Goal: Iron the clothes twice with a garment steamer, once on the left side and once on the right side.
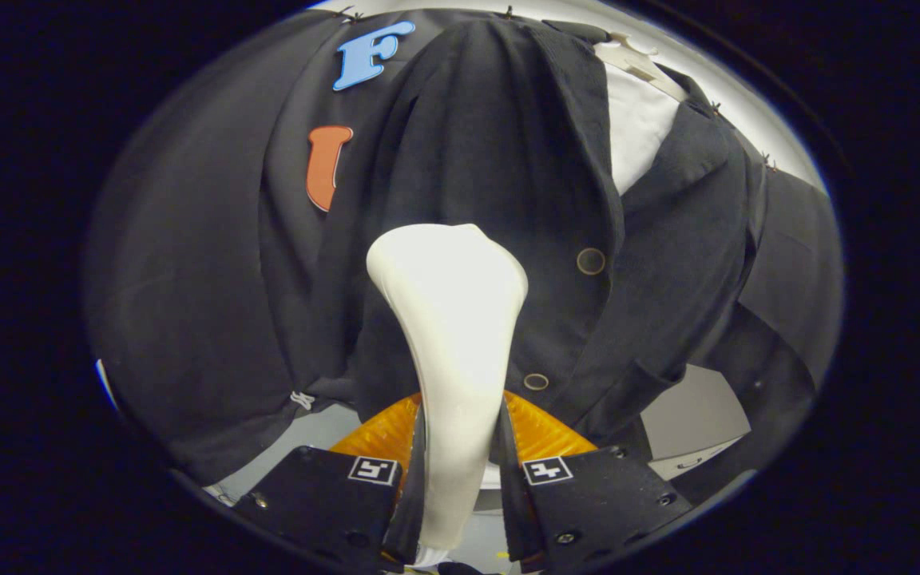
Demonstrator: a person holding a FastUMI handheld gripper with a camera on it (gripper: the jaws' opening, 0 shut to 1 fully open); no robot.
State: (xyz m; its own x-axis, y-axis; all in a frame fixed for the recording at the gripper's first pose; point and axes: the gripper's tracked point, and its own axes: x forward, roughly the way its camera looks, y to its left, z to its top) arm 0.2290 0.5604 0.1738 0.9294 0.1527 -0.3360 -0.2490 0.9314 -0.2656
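A white garment steamer [450,335] stands up between my two black fingers [324,495], its handle clamped by both pads. My gripper [456,487] is shut on it. The steamer's wide head presses against the left front panel of a dark jacket [508,176] hanging just ahead. The jacket is open at the collar over a white shirt [636,132]. Two round buttons [590,261] lie right of the steamer head. An orange piece [544,431] shows behind the fingers on both sides of the handle.
The black cloth wall [188,263] hangs behind and left of the jacket. A pale grey surface [691,415] shows under the jacket's right hem. The hanger top [636,60] peeks out above the shirt.
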